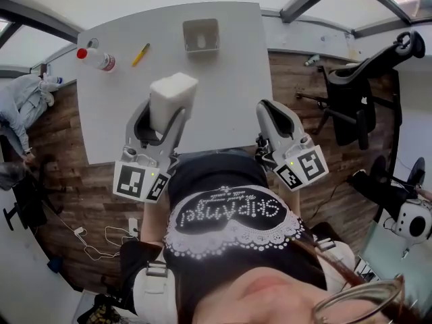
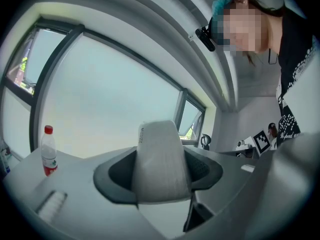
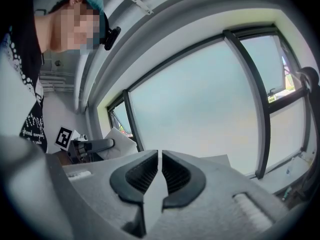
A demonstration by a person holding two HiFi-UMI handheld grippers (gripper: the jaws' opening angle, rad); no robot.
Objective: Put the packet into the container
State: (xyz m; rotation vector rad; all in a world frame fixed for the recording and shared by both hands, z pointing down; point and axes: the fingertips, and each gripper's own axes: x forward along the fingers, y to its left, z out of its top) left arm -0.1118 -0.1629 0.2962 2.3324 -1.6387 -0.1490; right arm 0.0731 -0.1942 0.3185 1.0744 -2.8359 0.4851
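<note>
My left gripper (image 1: 163, 118) is shut on a white packet (image 1: 173, 97) and holds it above the near part of the white table (image 1: 229, 106). In the left gripper view the packet (image 2: 160, 159) fills the gap between the dark pads (image 2: 202, 171). The container (image 1: 200, 34), a small open white box, stands at the table's far edge, well beyond the packet. My right gripper (image 1: 268, 108) hovers to the right of the packet; its jaws (image 3: 160, 176) are shut with nothing between them. From the right gripper view the packet (image 3: 119, 138) shows off to the left.
A plastic bottle with a red cap (image 1: 94, 58) lies at the table's far left, with a yellow pen (image 1: 140, 54) beside it. A black office chair (image 1: 358, 93) stands on the wooden floor to the right of the table. Cables (image 1: 101, 238) lie on the floor at the left.
</note>
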